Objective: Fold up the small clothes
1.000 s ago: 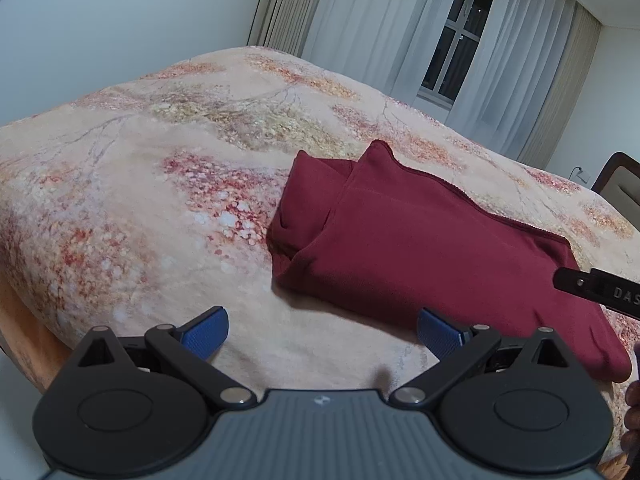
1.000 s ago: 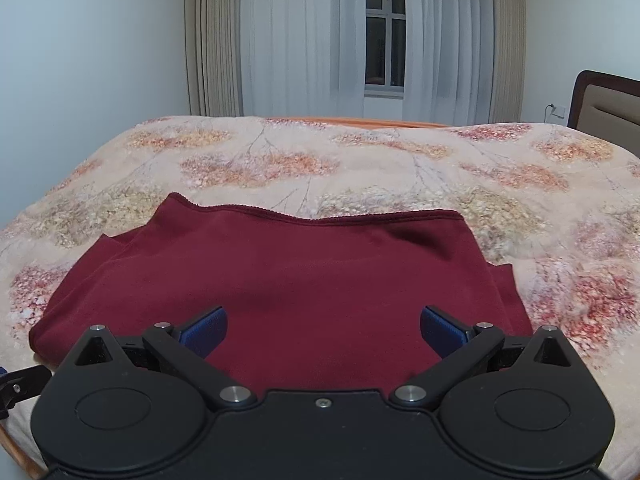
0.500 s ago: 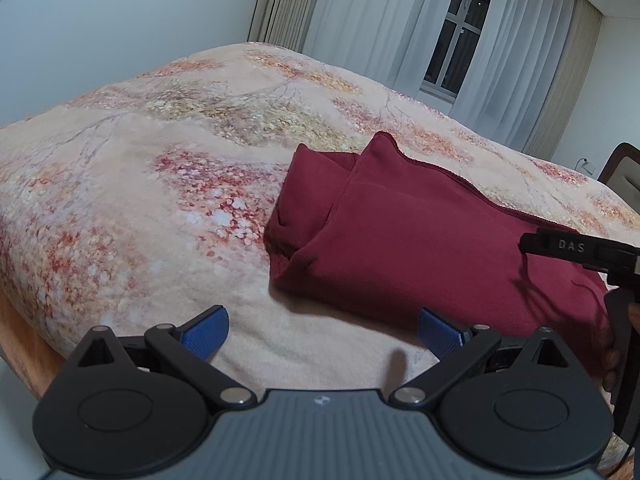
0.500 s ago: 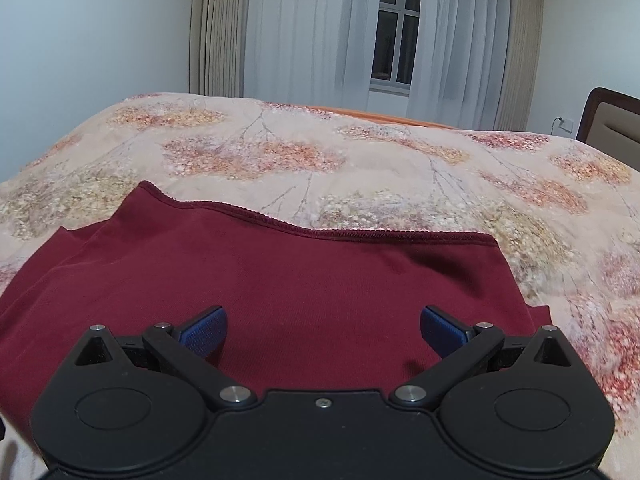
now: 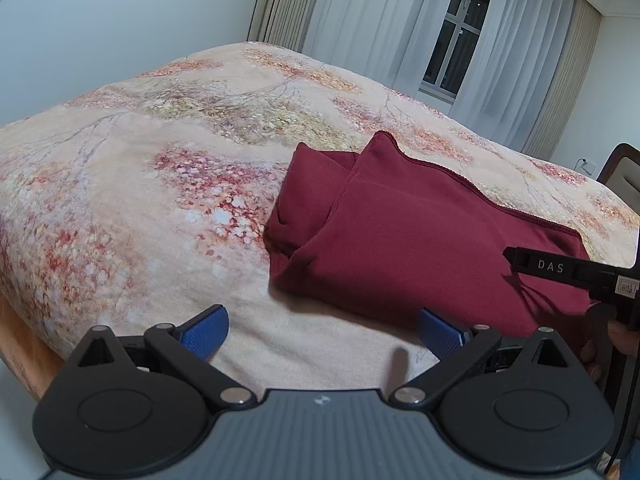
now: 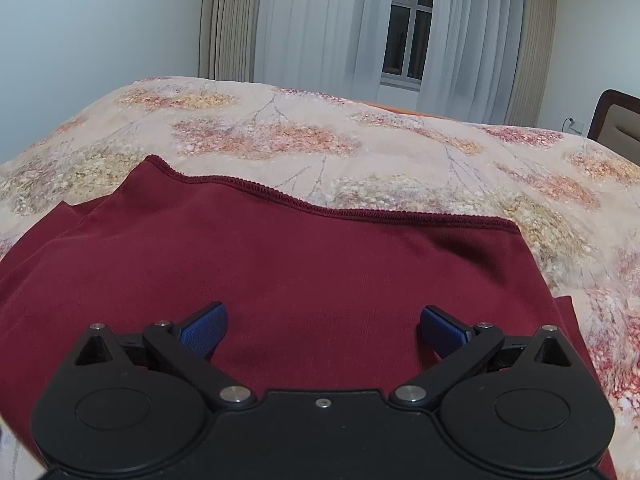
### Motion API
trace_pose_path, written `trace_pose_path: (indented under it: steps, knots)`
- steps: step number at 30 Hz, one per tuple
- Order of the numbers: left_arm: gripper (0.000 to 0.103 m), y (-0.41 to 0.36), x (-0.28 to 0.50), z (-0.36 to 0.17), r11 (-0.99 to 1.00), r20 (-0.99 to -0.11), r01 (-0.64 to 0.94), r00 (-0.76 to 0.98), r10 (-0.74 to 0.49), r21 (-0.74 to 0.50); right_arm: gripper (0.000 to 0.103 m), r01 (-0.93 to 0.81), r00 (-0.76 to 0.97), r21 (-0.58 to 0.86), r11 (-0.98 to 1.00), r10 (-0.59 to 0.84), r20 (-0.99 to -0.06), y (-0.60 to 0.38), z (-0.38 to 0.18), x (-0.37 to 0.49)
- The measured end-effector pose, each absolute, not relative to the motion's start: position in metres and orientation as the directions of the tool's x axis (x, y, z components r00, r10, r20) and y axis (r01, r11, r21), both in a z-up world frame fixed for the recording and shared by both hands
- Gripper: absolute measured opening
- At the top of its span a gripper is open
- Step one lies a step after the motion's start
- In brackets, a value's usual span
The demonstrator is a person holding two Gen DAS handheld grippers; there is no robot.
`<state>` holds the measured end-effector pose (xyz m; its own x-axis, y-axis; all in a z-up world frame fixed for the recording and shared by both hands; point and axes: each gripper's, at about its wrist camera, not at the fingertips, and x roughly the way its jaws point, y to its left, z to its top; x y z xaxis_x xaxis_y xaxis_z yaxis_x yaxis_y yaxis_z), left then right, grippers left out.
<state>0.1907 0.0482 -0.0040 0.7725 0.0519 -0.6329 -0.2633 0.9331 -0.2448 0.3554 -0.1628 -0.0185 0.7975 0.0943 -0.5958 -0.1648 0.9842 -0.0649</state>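
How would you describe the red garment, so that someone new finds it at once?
Look at the bed with the floral cover. The garment lies near its front edge, under the right gripper. It is the only plain dark red thing there.

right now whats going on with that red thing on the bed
A person holds a gripper in each hand over a dark red garment lying partly folded on a floral bedspread. Neither is gripping anything: both sets of jaws are wide open. The right gripper hovers above the middle of the cloth, while the left gripper sits at the near edge of the bed, just short of the garment's folded end.
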Motion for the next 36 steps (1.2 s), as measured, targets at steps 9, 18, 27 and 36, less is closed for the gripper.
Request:
trace_pose_path:
  steps: [9,18,27,36]
  knots:
    - [0.103,0.049,0.19,-0.004,0.932,-0.634,-0.264,0.772,0.049,-0.249,0.102,-0.17,0.804,-0.053,0.984,0.107,-0.584,-0.167,-0.023,0.342]
    - [0.103,0.054,0.185,-0.004,0.917,-0.624,-0.269,0.781,0.028,-0.295,0.102,-0.175,0.812,-0.047,0.983,0.117,-0.572,-0.173,-0.026,0.323]
    - [0.103,0.053,0.183,-0.001,0.907,-0.629,-0.274,0.777,0.012,-0.32,0.102,-0.153,0.84,-0.046,0.987,0.106,-0.531,-0.176,-0.032,0.299]
    - [0.103,0.047,0.185,0.002,0.896,-0.635,-0.272,0.772,-0.013,-0.35,0.102,-0.153,0.882,-0.024,0.988,0.125,-0.454,-0.186,-0.044,0.275]
